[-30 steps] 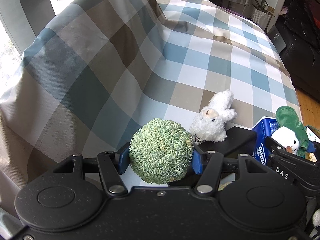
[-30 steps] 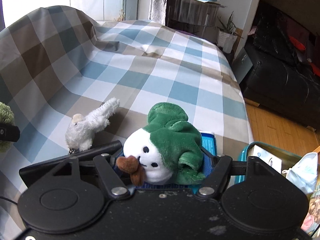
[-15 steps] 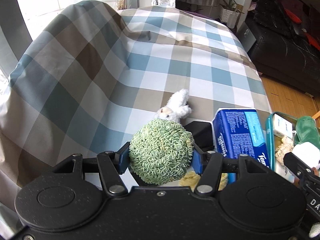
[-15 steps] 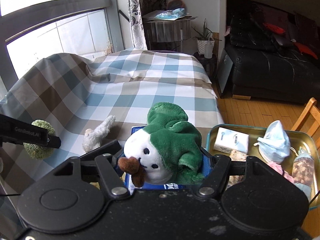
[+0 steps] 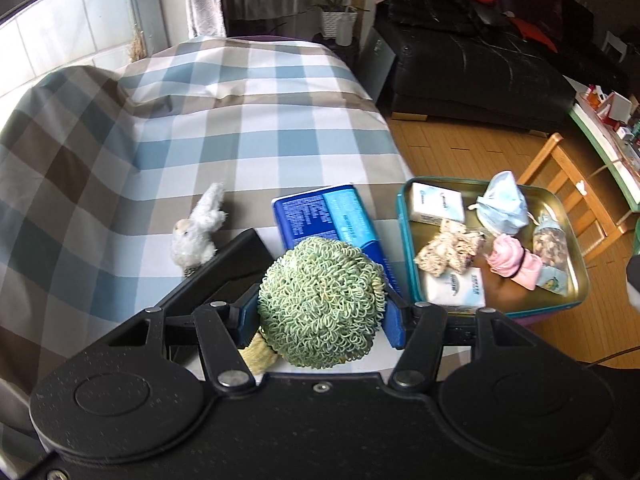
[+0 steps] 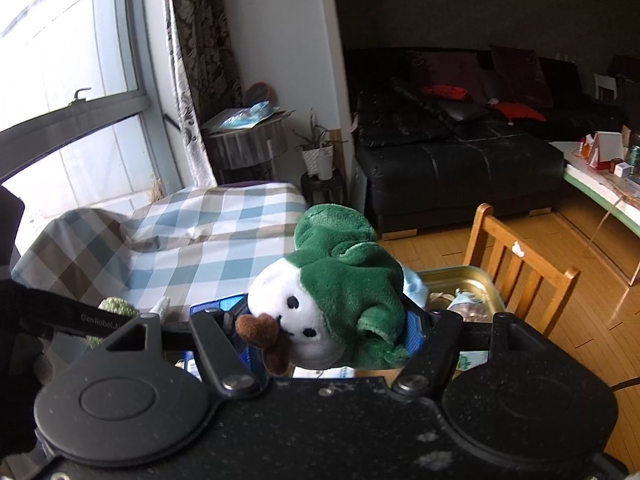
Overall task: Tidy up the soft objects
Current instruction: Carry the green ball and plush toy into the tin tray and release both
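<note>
Tongs first: our left tongs (image 5: 322, 316) are closed on the green loopy ball (image 5: 322, 300), blue pads pressed into its two sides, and our right tongs (image 6: 326, 328) are clamped on the green-hooded plush (image 6: 332, 300) across its body, white face turned toward the lens.

We judge both toys to be light, soft and springy. The ball's looped yarn should give good friction but could snag on a pad edge; gripping across its widest middle, as we do now, seems the safest hold. The plush is floppier, its hood and brown nose hanging free, so a hold on the stuffed torso rather than on loose fabric looks wiser. Neither seems fragile, and a firm squeeze should do no harm.

Seen from the left wrist, the ball hangs between the pads above the bed's near edge, over the blue pack (image 5: 332, 220) lying there. Just beyond that edge sits the teal tin tray (image 5: 576, 240), already holding small boxes, a blue mask and a pink bundle. A white plush (image 5: 198, 228) rests on the checked bedcover (image 5: 240, 128), left of the pack, well apart from both tongs.
</note>
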